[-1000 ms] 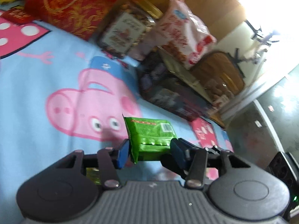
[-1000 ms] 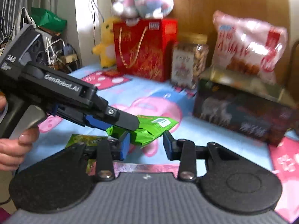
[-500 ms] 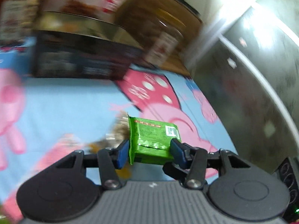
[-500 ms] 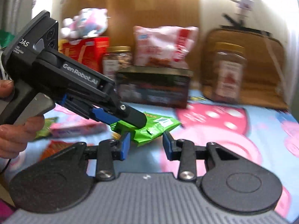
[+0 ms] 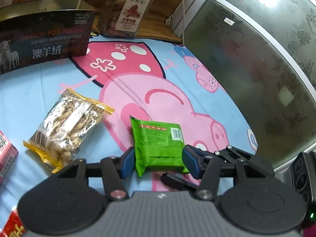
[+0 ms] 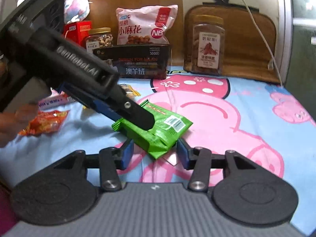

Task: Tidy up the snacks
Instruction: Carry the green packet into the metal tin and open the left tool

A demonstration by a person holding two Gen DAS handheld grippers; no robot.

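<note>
A green snack packet (image 5: pixel 158 144) is clamped by its sides between the blue pads of my left gripper (image 5: pixel 158 163), which is shut on it. In the right wrist view the left gripper (image 6: pixel 143 121) reaches in from the upper left, with the green packet (image 6: pixel 169 128) low over the cartoon-pig bedsheet (image 6: pixel 237 118). My right gripper (image 6: pixel 154 155) is opening. The packet's near corner lies between its jaws, and its pads stand clear of the wrapper.
A clear peanut packet (image 5: pixel 67 126) lies left of the green one, and a pink box (image 5: pixel 4 154) sits at the left edge. A dark box (image 6: pixel 138 63), two jars (image 6: pixel 207 45) and a pink bag (image 6: pixel 144 27) line the back. A glass door (image 5: pixel 256 59) bounds the right.
Both grippers swung right across the bed, from near the red bag to the pink pig print by the glass door. The green packet went with the left gripper. My right jaws widened.
</note>
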